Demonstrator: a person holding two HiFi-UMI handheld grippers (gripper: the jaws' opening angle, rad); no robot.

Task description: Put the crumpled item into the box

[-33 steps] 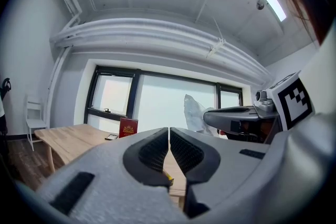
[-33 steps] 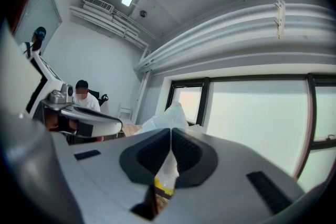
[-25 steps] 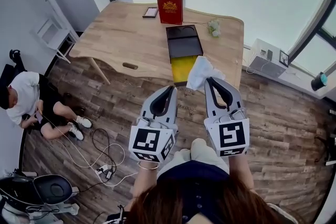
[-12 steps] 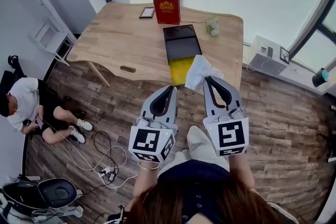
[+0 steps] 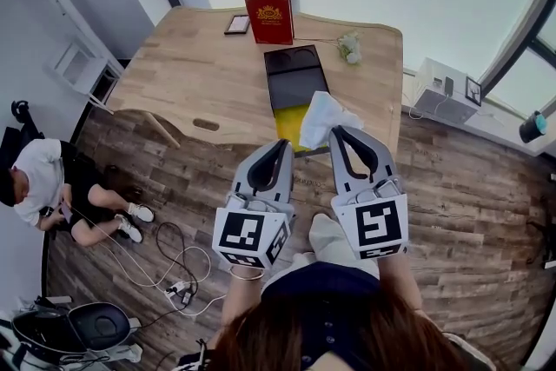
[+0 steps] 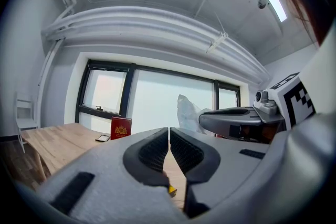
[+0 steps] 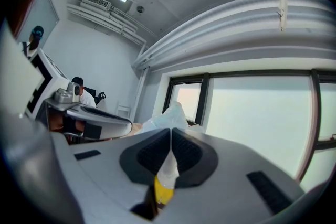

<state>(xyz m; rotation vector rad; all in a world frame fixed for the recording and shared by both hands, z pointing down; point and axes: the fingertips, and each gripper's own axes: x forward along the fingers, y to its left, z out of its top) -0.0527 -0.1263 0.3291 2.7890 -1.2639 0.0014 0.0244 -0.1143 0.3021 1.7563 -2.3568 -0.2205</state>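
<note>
While the item hangs in the air, desk (image 5: 191, 74): wood top, far half of head view, carries everything.
Box (image 5: 295, 87): long, dark, lies near-to-far on right part of desk; far stretch black, near end shows yellow, reaching desk's near edge. Nothing white seen in it.
Right hand-held gripper (image 5: 334, 135): jaws closed on white crumpled item, pinching its lower tail; tips point at box's near end. Its own view (image 7: 171, 136) shows white material squeezed btwn pads.
Left hand-held gripper (image 5: 282, 145): jaws together, nothing btwn them per its own view (image 6: 169, 134); just left of the right one, idle.
Red book (image 5: 268, 15): upright at far edge, just beyond box.
Crumpled item (image 5: 321, 119): white, thin, puffs out past right gripper's tips; in head view overlaps box's near right corner, held up, not resting. Seen also in right gripper view (image 7: 165, 115).
Step (judged): carry/approach, item not yet over box centre.
Next (judged): shift right gripper slightly left & far so item sits over the opening, lower, then part jaws; light stuff may cling or spring back out.
</note>
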